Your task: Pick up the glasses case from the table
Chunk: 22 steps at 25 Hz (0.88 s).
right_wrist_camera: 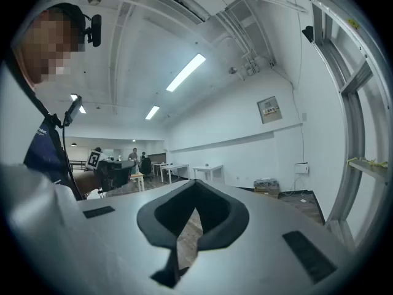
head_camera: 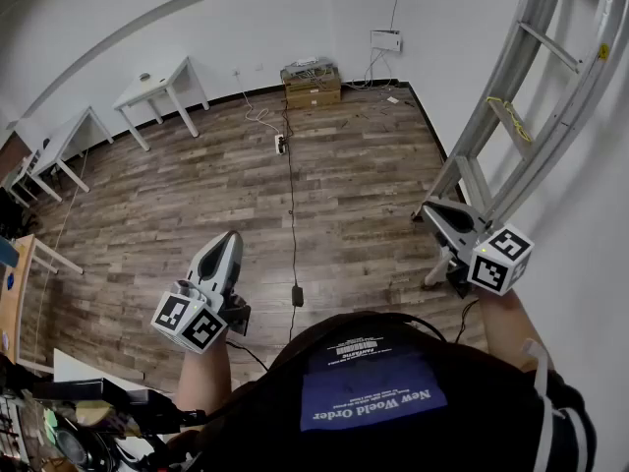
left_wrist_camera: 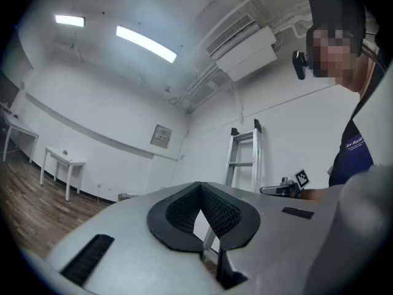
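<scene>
Bright ceiling strip lights; strong fisheye bending at edges.

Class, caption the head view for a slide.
Both shut and empty, the left claw and right claw hover over a wood floor beside a ladder; no glasses case in sight.

Open floor lies ahead. A ladder crowds its right edge, just beside the right gripper. A cable crosses mid-floor, and tables line the far-left edge.

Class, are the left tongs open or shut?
Shut: the left tongs meet at their tips in the left gripper view, nothing between them.
</scene>
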Motion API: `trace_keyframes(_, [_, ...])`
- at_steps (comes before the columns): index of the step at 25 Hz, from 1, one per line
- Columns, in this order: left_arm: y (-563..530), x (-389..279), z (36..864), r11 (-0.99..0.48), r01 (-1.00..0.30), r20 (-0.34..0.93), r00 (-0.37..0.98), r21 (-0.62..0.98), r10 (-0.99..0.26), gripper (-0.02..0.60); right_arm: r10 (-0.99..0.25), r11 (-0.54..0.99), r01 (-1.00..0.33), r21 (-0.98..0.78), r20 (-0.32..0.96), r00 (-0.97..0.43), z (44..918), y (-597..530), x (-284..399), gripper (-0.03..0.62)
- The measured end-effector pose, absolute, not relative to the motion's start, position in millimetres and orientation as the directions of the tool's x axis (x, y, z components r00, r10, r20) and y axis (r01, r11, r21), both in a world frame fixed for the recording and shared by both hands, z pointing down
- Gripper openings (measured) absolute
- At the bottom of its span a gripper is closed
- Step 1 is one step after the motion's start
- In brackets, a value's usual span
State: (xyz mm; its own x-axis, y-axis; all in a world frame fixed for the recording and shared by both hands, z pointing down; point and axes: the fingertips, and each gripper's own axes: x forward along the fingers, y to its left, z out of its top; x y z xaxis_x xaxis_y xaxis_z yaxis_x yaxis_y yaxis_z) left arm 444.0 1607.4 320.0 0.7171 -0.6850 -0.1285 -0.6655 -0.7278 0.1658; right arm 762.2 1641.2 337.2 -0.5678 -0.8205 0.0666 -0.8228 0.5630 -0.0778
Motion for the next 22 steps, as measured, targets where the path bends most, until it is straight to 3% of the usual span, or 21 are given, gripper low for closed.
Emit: trace_keyframes(22, [1603, 505, 320, -0.741, -0.655, -0.101, 0.735, 0.148, -0.67, -0.003, -0.817, 0.564, -0.815, -0.132, 0.056, -0.575, 346, 1637, 816, 0.0])
